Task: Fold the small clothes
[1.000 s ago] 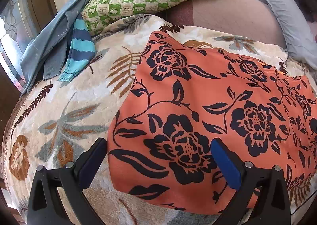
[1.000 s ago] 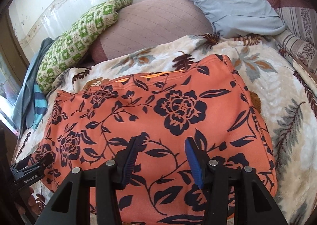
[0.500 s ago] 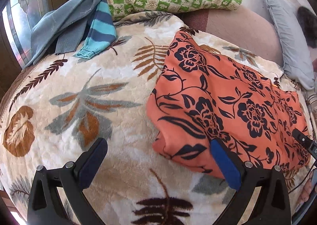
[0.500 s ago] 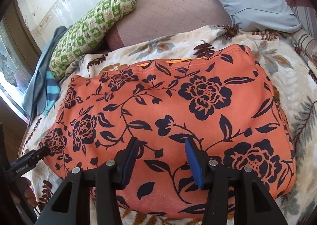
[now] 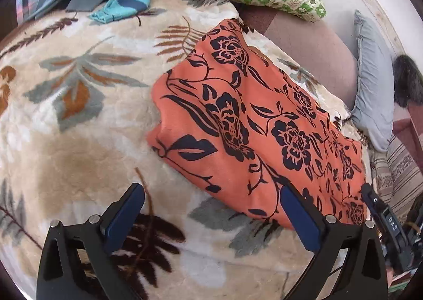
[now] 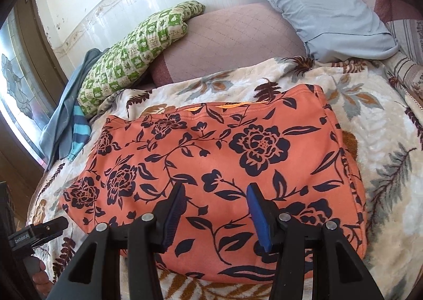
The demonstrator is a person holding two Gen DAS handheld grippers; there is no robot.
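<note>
garment [image 6: 224,167] lies beneath right fingers [image 6: 253,202], beside left fingers [image 5: 298,210].

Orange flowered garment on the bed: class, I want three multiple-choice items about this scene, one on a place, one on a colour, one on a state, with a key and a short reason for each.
1. Where does the green checked pillow lie relative to the orange flowered garment?
A. On top of it
B. Beyond it, near the wall
C. Under it

2. What colour is the flower print on the garment?
A. White
B. Yellow
C. Dark navy-black

3. How do the right gripper fingers stand?
A. Apart, nothing clamped between them
B. Clamped on the pillow
C. Pressed fully together

Key: 1 B, the pillow rests past the garment's far edge by the wall. 2 C, dark blooms and leaves cover the orange cloth. 3 A, a clear gap shows between the pads, over the flat garment.
</note>
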